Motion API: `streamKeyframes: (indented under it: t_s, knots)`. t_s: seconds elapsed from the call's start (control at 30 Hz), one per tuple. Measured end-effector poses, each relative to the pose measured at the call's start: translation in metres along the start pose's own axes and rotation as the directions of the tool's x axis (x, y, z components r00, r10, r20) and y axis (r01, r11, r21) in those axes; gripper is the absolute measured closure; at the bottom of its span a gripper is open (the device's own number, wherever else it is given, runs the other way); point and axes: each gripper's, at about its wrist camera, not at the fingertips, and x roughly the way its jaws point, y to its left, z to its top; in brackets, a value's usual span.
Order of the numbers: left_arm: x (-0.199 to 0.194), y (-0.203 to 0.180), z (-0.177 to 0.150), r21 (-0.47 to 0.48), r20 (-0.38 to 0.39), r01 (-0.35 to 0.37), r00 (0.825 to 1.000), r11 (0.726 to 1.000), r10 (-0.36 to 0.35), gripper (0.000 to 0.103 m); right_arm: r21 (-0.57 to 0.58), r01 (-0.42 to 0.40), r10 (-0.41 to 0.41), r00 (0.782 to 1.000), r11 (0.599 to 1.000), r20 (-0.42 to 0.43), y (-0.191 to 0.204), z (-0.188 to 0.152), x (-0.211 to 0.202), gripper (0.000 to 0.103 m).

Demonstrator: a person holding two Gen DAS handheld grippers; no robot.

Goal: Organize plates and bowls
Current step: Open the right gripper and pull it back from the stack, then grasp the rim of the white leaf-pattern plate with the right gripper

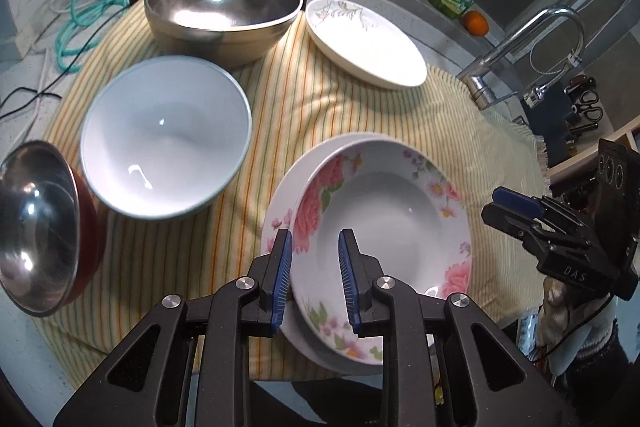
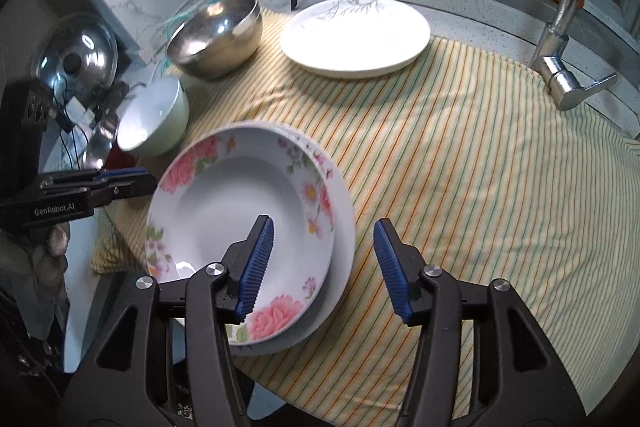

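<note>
The left gripper (image 1: 315, 259) is pinching the rim of the pink-flowered white deep plate (image 1: 384, 227), stacked on another plate at the striped cloth's (image 1: 280, 99) six o'clock; the right gripper (image 2: 323, 259) is hanging spread, empty.

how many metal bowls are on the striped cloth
2. A large plain steel bowl stands at the far side of the cloth, beside the white leaf-pattern plate. A smaller steel bowl with a red outside sits at the cloth's left edge, tilted. None seem hidden.

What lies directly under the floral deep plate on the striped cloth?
Under the floral deep plate sits another white plate, only its rim showing. Its centre and pattern are covered, so whether more lie beneath cannot be seen.
</note>
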Motion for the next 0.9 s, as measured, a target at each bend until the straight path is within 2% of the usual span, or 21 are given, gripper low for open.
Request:
streamKeyframes:
  t_s: [0.13, 0.33, 0.4, 0.67, 0.9]
  knots:
    - [-0.003, -0.002, 0.012, -0.021, 0.016, 0.044, 0.999, 0.999, -0.044, 0.081, 0.051, -0.009, 0.006, 0.999, 0.999, 0.046, -0.017, 0.018, -0.009, 0.041]
    - [0.004, -0.014, 0.042, 0.001, 0.049, 0.041, 0.998, 0.999, -0.041, 0.081, 0.098, -0.021, 0.012, 0.996, 0.995, 0.087, -0.05, 0.054, -0.01, 0.041]
    - [0.009, -0.018, 0.053, -0.002, 0.061, 0.042, 0.997, 0.999, -0.042, 0.081, 0.094, -0.003, -0.006, 0.995, 0.996, 0.096, -0.058, 0.065, -0.008, 0.041]
    - [0.035, -0.03, 0.092, -0.046, 0.083, 0.052, 0.995, 0.998, -0.048, 0.077, 0.067, 0.04, -0.045, 0.996, 0.997, 0.081, -0.087, 0.115, 0.02, 0.041]
    - [0.066, -0.034, 0.118, -0.096, 0.065, 0.035, 0.997, 0.995, -0.028, 0.077, 0.05, 0.016, -0.018, 0.999, 0.999, 0.047, -0.098, 0.154, 0.056, 0.041]
